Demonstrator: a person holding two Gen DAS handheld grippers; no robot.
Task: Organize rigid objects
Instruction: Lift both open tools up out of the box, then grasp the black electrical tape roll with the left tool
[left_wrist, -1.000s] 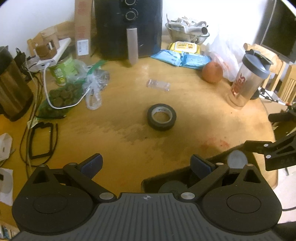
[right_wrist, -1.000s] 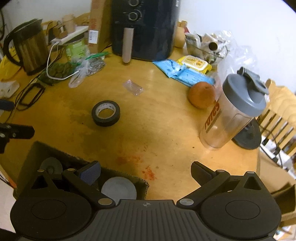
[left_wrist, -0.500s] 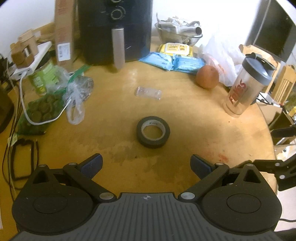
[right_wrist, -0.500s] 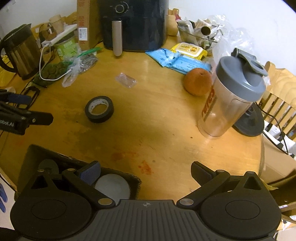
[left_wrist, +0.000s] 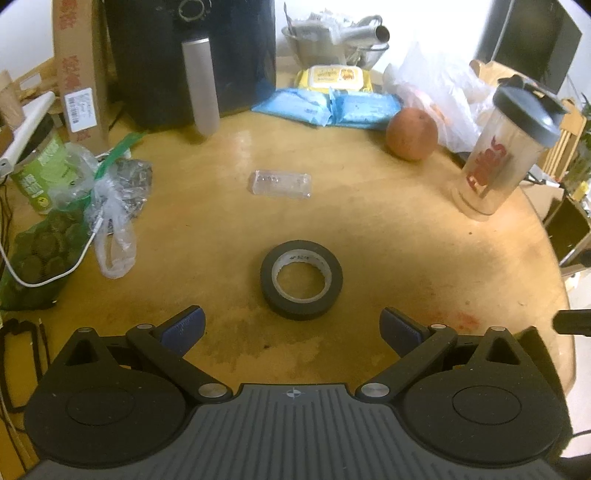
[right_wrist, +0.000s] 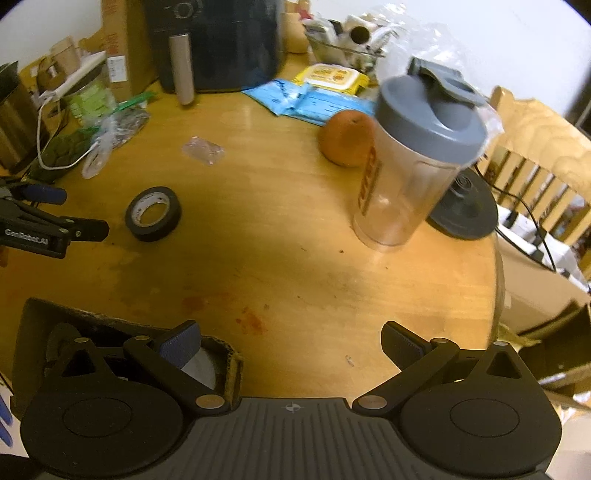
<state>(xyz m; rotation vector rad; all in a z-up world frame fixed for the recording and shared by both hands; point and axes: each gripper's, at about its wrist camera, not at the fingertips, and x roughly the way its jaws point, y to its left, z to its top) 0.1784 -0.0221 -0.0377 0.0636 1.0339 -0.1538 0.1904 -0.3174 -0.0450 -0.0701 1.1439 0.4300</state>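
Note:
A black tape roll (left_wrist: 301, 279) lies flat on the round wooden table (left_wrist: 406, 236), just ahead of my open, empty left gripper (left_wrist: 291, 326). It also shows in the right wrist view (right_wrist: 153, 213), with the left gripper (right_wrist: 79, 214) at its left. My right gripper (right_wrist: 291, 343) is open and empty above the table's front, facing a clear shaker bottle (right_wrist: 410, 166) with a grey lid. A dark box (right_wrist: 122, 332) holding round items sits at the front edge under the right gripper's left finger. A small clear plastic case (left_wrist: 280, 183) lies mid-table.
An orange (left_wrist: 412, 133), blue and yellow wipe packs (left_wrist: 325, 105), a black air fryer (left_wrist: 192, 55), plastic bags (left_wrist: 110, 206), a green jar (left_wrist: 40, 170) and cables crowd the far and left sides. A wooden chair (right_wrist: 532, 155) stands right of the table.
My left gripper has moved forward toward the tape roll, leaving the dark box behind. My right gripper has moved forward and right toward the shaker bottle. Both stay open.

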